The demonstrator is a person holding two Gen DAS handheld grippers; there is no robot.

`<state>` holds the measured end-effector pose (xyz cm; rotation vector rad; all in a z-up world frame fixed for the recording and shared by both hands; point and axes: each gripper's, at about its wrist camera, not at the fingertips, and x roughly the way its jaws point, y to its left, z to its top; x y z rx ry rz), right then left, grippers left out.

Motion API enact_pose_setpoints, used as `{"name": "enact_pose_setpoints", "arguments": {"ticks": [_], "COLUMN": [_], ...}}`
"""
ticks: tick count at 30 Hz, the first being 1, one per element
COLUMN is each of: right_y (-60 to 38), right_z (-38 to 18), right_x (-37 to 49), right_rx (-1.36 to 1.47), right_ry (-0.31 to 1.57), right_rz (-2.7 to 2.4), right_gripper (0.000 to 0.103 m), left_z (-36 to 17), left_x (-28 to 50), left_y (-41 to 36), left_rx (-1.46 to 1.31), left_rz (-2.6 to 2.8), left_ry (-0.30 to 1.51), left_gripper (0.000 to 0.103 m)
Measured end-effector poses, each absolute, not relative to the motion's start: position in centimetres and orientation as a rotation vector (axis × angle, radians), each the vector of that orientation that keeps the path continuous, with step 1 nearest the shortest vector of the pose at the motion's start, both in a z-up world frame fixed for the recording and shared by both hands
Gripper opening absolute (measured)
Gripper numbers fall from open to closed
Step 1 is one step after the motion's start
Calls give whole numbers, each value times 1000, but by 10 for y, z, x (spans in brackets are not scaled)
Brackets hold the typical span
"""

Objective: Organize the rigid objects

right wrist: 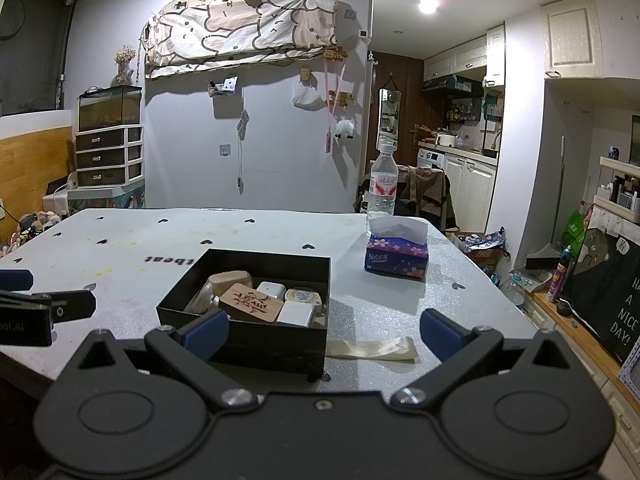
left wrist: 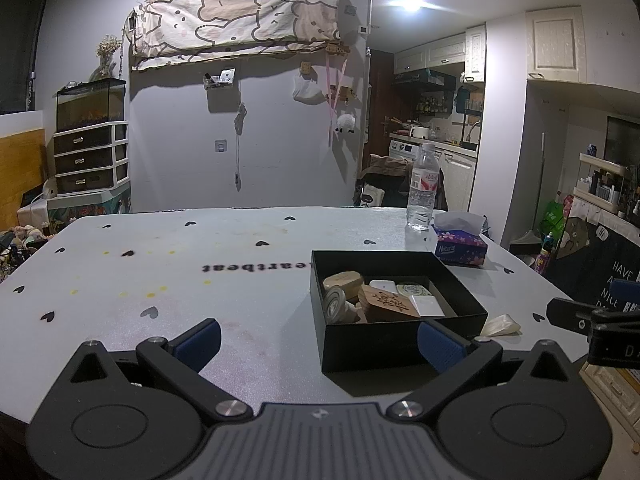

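Hidden: we are seeing the black box packed with a carved wooden block, a white square piece and round tins that are overlapping, so the lower pieces are hard to make out.
Left gripper: we are holding it wide apart, gripping nothing; the box is sitting at 1 o'clock.
Right gripper: also spread wide, bare; the box is at 11 o'clock.
Edges: the table is lying open toward 10 o'clock; the tissue box and water bottle are standing near the far edge at 1 o'clock.
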<state>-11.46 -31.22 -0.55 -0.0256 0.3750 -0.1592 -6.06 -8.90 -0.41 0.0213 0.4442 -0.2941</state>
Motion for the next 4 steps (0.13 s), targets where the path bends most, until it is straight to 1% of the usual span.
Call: {"name": "enact_pose_setpoints", "arguments": {"ticks": [4], "right_y": [-312], "right_z": [-5], "right_x": [-115], "right_rx": [-26], "right_ry": [375], "right_rz": [-159], "right_gripper": [103], "left_z": [-4], "left_x": [-61], "left_y": [-89], "left_rx": [22], "left_rz": [-294], "left_ry": [444], "left_gripper": [103]}}
